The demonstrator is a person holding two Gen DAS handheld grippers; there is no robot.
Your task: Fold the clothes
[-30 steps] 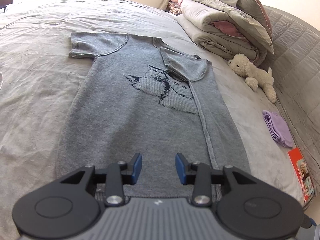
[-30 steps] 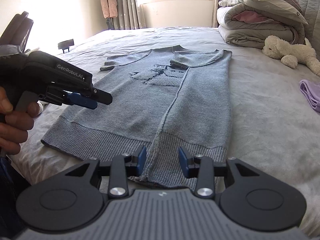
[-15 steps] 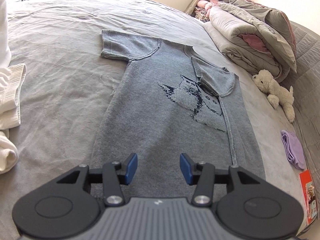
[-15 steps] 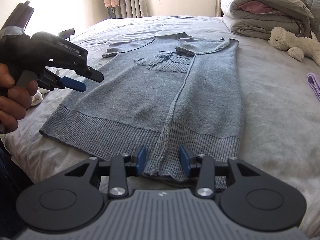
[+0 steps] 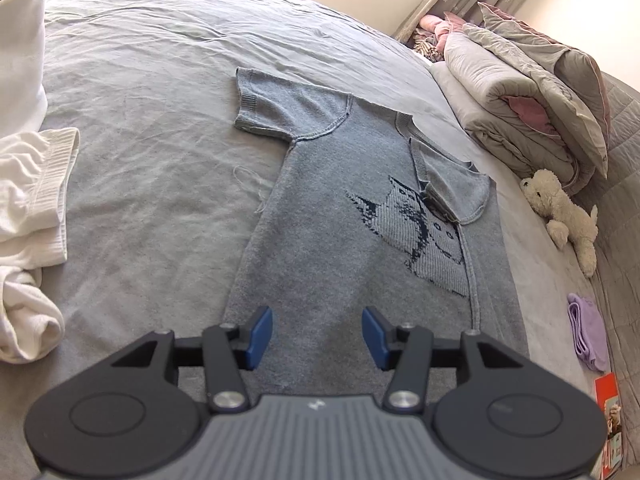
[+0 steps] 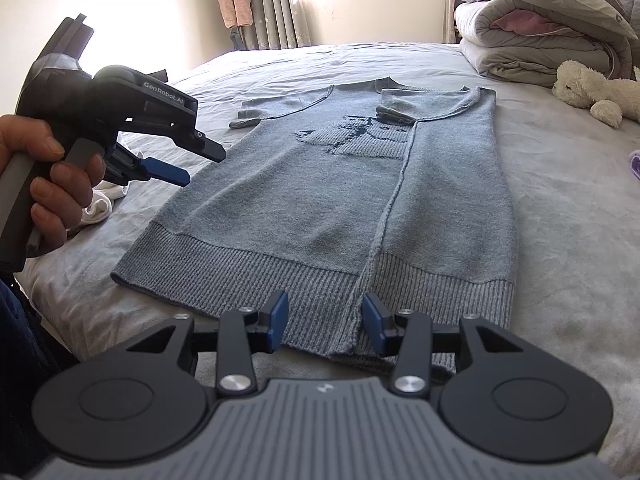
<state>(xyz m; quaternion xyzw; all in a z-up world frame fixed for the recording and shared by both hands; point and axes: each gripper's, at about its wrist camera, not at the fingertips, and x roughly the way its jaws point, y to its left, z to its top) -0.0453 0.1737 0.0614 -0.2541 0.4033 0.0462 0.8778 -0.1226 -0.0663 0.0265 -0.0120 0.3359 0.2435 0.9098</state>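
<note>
A grey knitted short-sleeved sweater (image 5: pixel 340 240) with a dark owl pattern lies flat on the bed, its right side folded inward along a lengthwise seam (image 6: pixel 394 200). Its left sleeve (image 5: pixel 280 108) is spread out flat. My left gripper (image 5: pixel 317 336) hovers open above the sweater's lower left part, with nothing between its blue pads. In the right wrist view the left gripper (image 6: pixel 192 160) is held in a hand above the sweater's left edge. My right gripper (image 6: pixel 324 320) is open just above the ribbed hem (image 6: pixel 280 276), astride the folded edge.
White garments (image 5: pixel 32 216) lie bunched at the left on the grey bed sheet (image 5: pixel 140 80). Folded duvets (image 5: pixel 528 92), a white plush toy (image 5: pixel 560 208), a folded lilac cloth (image 5: pixel 586 336) and a red booklet (image 5: pixel 608 404) sit along the right side.
My left gripper has swung leftward, bringing the spread sleeve and white garments into view. My right gripper has crept slightly forward over the hem. Both stay open.
</note>
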